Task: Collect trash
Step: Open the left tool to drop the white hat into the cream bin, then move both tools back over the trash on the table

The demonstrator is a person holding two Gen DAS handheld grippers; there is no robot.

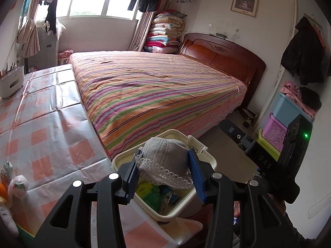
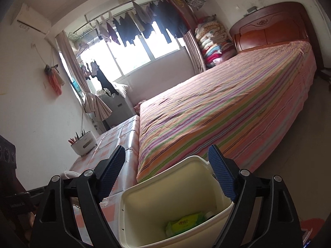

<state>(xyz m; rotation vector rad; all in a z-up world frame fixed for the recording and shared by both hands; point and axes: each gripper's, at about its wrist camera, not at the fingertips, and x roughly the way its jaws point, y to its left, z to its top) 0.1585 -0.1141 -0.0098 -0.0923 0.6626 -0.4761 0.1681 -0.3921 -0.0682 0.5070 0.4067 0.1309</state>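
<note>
Left gripper [image 1: 163, 174] is clamped on a grey lace hat [image 1: 165, 161], held directly above the cream bin [image 1: 209, 163]. Risk judged: the brim may snag the bin rim on release. Right gripper [image 2: 166, 175] is held apart, empty, above the bin; table edge lies left, open floor right.

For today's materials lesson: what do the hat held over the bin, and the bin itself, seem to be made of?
Hat: looks like crocheted yarn, matte grey with a white lace-like brim; open stitch holes show.
Bin: probably moulded plastic, smooth cream with a slight sheen; thin rigid walls and rounded rim.
</note>
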